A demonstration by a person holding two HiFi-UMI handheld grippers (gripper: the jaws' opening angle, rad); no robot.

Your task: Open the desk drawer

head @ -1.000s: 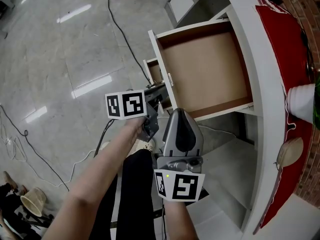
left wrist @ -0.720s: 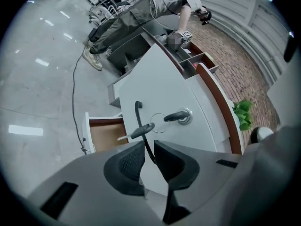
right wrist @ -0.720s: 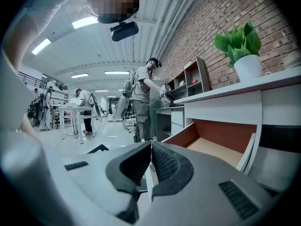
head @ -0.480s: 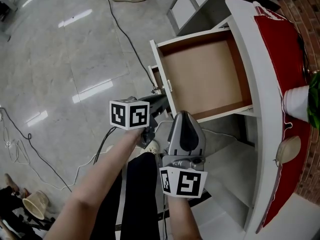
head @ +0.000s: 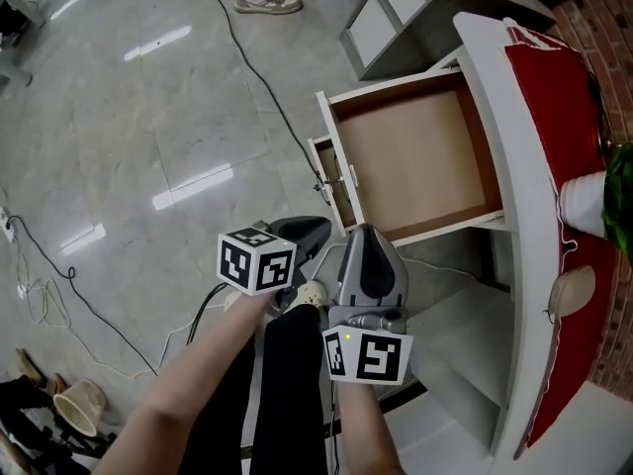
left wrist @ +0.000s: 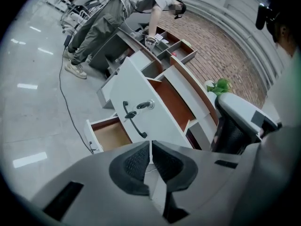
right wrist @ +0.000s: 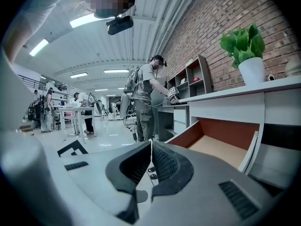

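Observation:
The white desk [head: 509,146] has its upper drawer [head: 410,156] pulled well out, brown bottom bare. A lower drawer [head: 329,181] stands slightly out beneath it. In the left gripper view the drawer front shows a black handle [left wrist: 134,121] and a key lock [left wrist: 145,105]. My left gripper [head: 315,228] hovers a short way from that front. Its jaws are closing and the pads meet with nothing between them [left wrist: 150,145]. My right gripper [head: 368,234] hangs beside it below the drawer, pads together and empty [right wrist: 151,145].
A red cloth [head: 559,107] and a white plant pot [head: 591,206] sit on the desk top. A black cable [head: 267,87] runs across the glossy floor. A person [left wrist: 127,11] bends over the desk further along. An office chair [left wrist: 242,121] is close on the right.
My left gripper has drawn back from the drawer front toward me and rolled. The right gripper has hardly moved. The drawer stays open.

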